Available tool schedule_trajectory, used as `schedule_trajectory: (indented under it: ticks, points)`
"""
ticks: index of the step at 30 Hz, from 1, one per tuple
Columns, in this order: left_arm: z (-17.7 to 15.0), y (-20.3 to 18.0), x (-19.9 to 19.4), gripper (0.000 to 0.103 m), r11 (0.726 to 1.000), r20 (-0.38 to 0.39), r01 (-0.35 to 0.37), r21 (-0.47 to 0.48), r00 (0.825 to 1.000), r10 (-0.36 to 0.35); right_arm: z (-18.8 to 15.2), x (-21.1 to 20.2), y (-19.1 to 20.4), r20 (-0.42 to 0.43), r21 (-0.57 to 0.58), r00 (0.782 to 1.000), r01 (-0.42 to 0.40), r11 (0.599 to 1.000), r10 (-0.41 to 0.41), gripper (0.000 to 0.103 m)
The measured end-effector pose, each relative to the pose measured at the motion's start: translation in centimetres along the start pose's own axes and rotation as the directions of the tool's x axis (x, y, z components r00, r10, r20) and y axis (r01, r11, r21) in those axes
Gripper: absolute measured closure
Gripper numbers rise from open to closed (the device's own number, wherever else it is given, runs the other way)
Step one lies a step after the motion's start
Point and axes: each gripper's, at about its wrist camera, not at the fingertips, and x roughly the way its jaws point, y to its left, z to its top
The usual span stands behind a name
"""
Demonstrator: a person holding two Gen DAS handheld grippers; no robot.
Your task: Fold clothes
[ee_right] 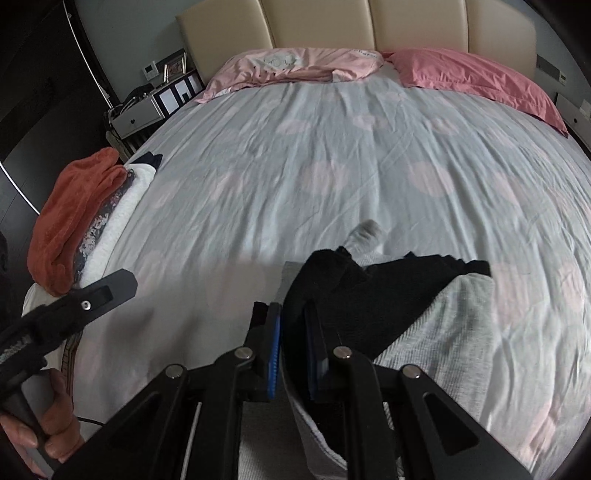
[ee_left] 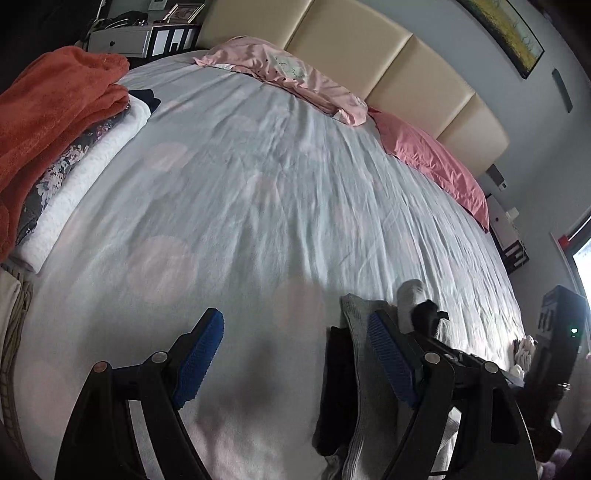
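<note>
Between the blue pads of our right gripper [ee_right: 295,350] sits a fold of black garment [ee_right: 332,291], and the jaws are nearly together, clamped on it. It drapes over a grey ribbed knit [ee_right: 443,332], and both lie on the near part of the bed sheet [ee_right: 295,166], pale with faint pink spots and creased all over. Just beyond the black garment a grey sock [ee_right: 364,236] pokes out.

Left of the garment our left gripper [ee_left: 295,354] hovers with its jaws spread wide and only sheet between them; in the right wrist view a hand [ee_right: 44,424] holds its handle.

Further left of the garment, at the bed's edge, an orange towel [ee_left: 48,122] tops a floral cloth [ee_left: 59,173] and a white knit [ee_left: 85,184]. Far beyond it, two pink pillows [ee_right: 476,77] rest against the cream headboard [ee_right: 321,26].
</note>
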Motion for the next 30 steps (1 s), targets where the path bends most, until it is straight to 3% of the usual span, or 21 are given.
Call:
schedule_trajectory:
  ticks: [6,10,14,18,23,26,30]
  points:
    - [0.2,0.3,1.0,0.021,1.000,-0.017,0.010,-0.006,1.000,-0.010,-0.5,4.8,0.5,-0.098,-0.008,0.995,-0.001,1.000,0.000,0.091]
    - [0.1,0.1,2.0,0.021,1.000,-0.043,0.000,0.009,0.999,0.000,-1.0,5.9,0.7,-0.125,-0.025,0.992,-0.015,1.000,0.012,0.086]
    - [-0.4,-0.5,2.7,0.021,0.999,-0.067,-0.008,0.041,0.998,0.011,-0.8,5.5,1.9,-0.146,-0.063,0.988,-0.055,0.997,0.045,0.064]
    - [-1.0,-0.6,2.6,0.021,0.999,-0.088,-0.014,0.045,0.996,0.018,-0.8,3.5,1.5,-0.134,-0.047,0.988,-0.080,0.996,0.073,0.064]
    - [-2.6,-1.6,2.2,0.021,0.999,-0.178,0.053,0.014,0.983,-0.049,-2.2,-2.2,-0.6,-0.068,-0.011,0.992,-0.111,0.994,0.110,0.064]
    - [-4.0,-3.3,1.8,0.021,0.993,-0.230,0.116,0.024,0.967,-0.108,-4.2,-6.0,-2.5,-0.011,0.003,0.996,-0.089,0.996,0.089,0.064]
    - [-5.8,-5.8,1.3,0.021,0.987,-0.283,0.148,0.055,0.951,-0.127,-8.2,-9.3,-6.0,0.022,0.040,0.999,-0.049,0.998,0.048,0.063]
